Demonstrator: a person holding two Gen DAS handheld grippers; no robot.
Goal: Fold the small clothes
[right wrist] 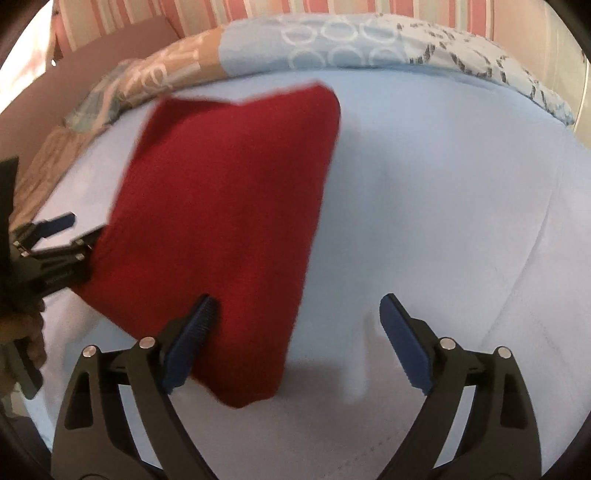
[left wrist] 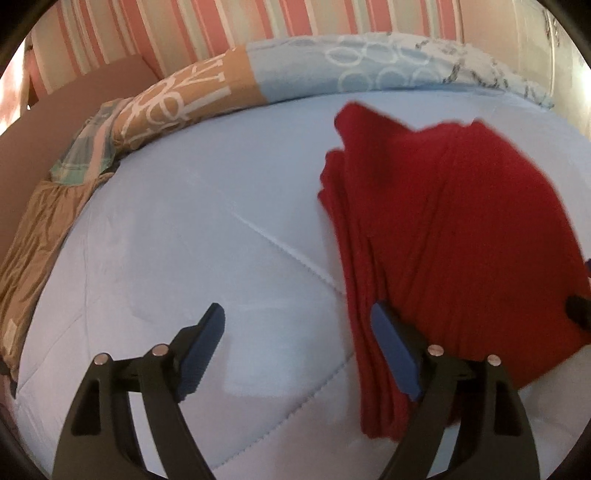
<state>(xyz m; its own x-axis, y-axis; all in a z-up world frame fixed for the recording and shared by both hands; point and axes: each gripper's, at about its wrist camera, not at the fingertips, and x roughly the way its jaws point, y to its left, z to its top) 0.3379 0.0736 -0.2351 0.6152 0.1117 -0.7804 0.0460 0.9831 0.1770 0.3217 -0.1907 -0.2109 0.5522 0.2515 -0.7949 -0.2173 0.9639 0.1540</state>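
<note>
Red garment [right wrist: 229, 229]: lies folded and flat on the light blue bed cover [right wrist: 424, 221], left of the bed's middle in the right wrist view; layered fold edges show along its left side in the left wrist view.
Left tongs [left wrist: 297, 314]: jaws wide, nothing between the pads; the right pad stands over the garment's left folded edge, the left pad over bare cover.
Right tongs [right wrist: 297, 304]: jaws wide, nothing gripped; the left pad is over the garment's near right part, the right pad over bare cover.
Far edge of bed: a patterned quilt [left wrist: 332, 70] runs along it, below a striped wall [left wrist: 184, 26].
Open room: broad bare cover right of the garment.
</note>
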